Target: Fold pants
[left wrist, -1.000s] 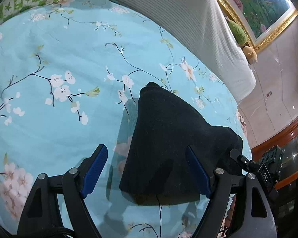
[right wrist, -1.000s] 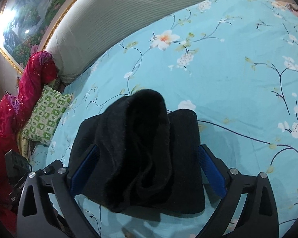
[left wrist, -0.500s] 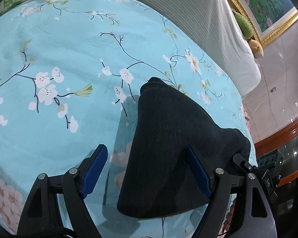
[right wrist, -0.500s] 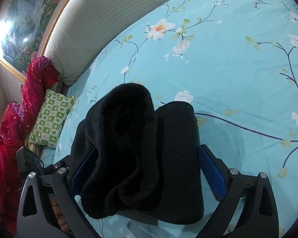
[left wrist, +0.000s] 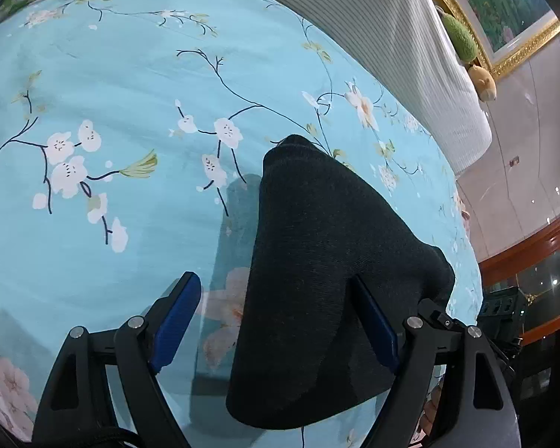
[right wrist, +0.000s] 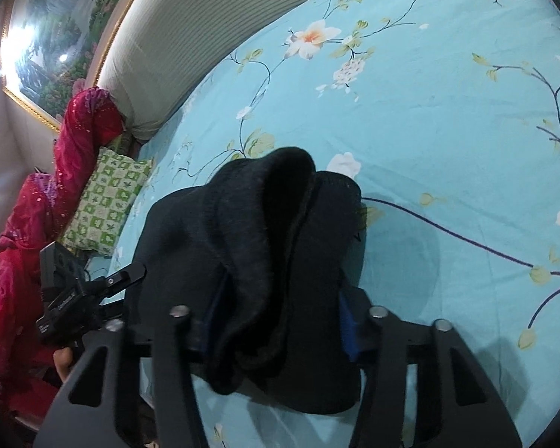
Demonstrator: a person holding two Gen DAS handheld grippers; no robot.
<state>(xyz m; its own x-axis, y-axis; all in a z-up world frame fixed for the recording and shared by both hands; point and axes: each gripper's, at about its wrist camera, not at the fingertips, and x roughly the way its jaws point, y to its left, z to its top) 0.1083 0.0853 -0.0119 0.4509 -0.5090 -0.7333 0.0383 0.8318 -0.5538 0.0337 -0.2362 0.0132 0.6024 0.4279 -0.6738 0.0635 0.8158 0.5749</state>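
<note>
On the floral bed we close the right gripper jaws onto the bunched black pants, left gripper wide and gripless, judging a lift-and-fold comes next.

Pants are plain black, kinda charcoal where the light hits the knit. Bed sheet is turquoise with white blossoms on dark branches. Headboard is cream with fine ribbed stripes. Pillow is green-and-white checked, blanket next to it hot pink-red with sparkly dots. Tool pads are blue on black arms.
</note>
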